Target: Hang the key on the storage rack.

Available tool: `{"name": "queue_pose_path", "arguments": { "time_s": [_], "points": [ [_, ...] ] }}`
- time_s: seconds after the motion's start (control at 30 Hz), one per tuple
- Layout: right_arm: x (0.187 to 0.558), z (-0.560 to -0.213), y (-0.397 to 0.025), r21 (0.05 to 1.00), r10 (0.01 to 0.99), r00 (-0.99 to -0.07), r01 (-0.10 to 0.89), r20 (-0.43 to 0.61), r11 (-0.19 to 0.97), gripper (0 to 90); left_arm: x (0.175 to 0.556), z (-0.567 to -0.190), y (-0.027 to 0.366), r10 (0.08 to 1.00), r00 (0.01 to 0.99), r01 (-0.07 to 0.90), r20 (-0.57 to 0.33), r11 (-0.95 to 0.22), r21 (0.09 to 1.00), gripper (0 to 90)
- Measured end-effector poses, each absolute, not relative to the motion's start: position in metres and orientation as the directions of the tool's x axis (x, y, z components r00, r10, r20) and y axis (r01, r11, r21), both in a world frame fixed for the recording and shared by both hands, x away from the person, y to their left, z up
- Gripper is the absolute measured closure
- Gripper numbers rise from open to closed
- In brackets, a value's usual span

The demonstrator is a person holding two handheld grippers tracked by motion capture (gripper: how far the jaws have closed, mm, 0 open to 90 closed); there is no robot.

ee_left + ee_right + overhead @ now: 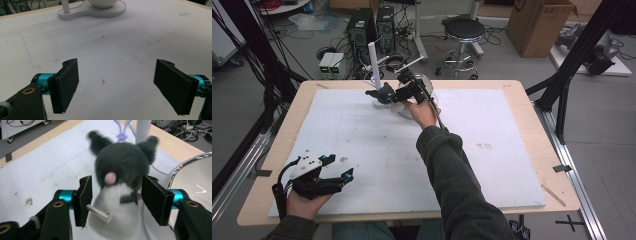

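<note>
White foam board (pixel 362 145) on table. Far centre: grey-and-white plush mouse (pixel 120 187) sits between right gripper (pixel 122 197) jaws, gaps either side, beside white bowl (pixel 197 182). Left gripper (pixel 116 85) near left, wide open, empty.

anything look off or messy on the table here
Nothing spilled or broken. The white foam board is scuffed, with a small reddish speck between the open left gripper's jaws. The plush toy looks blurred.
</note>
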State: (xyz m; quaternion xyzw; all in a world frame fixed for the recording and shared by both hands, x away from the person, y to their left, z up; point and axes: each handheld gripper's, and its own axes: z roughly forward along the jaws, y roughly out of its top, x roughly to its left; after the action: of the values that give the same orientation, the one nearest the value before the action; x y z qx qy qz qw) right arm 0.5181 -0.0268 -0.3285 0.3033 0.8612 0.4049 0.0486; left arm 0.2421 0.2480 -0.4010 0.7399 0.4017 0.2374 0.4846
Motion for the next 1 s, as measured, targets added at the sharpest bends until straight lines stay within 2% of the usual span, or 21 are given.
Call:
{"name": "queue_pose_path", "arguments": {
  "time_s": [0.17,0.4,0.47,0.53,0.73,1.0],
  "points": [
    [0.515,-0.323,-0.034,0.738,0.553,-0.81,0.492,0.193,0.462,34.2,0.243,-0.402,0.248,0.823,0.567,0.367,-0.04,-0.209,0.906,20.7],
    [0.507,-0.312,-0.047,0.776,0.539,-0.819,0.467,0.198,0.424,31.0,0.244,-0.402,0.247,0.821,0.57,0.365,-0.033,-0.216,0.906,20.8],
    [0.501,-0.315,-0.052,0.796,0.551,-0.817,0.443,0.17,0.412,30.1,0.244,-0.402,0.247,0.822,0.568,0.367,-0.036,-0.215,0.905,20.7],
    [0.501,-0.316,-0.056,0.77,0.545,-0.817,0.467,0.187,0.435,27.6,0.244,-0.402,0.247,0.819,0.573,0.364,-0.031,-0.22,0.905,20.8],
    [0.491,-0.318,-0.075,0.785,0.557,-0.805,0.476,0.206,0.397,21.8,0.245,-0.403,0.246,0.816,0.577,0.365,-0.031,-0.224,0.904,20.8],
    [0.48,-0.31,-0.095,0.825,0.544,-0.812,0.446,0.21,0.348,21.5,0.245,-0.403,0.245,0.817,0.575,0.366,-0.033,-0.222,0.904,20.8]
  ]
}}
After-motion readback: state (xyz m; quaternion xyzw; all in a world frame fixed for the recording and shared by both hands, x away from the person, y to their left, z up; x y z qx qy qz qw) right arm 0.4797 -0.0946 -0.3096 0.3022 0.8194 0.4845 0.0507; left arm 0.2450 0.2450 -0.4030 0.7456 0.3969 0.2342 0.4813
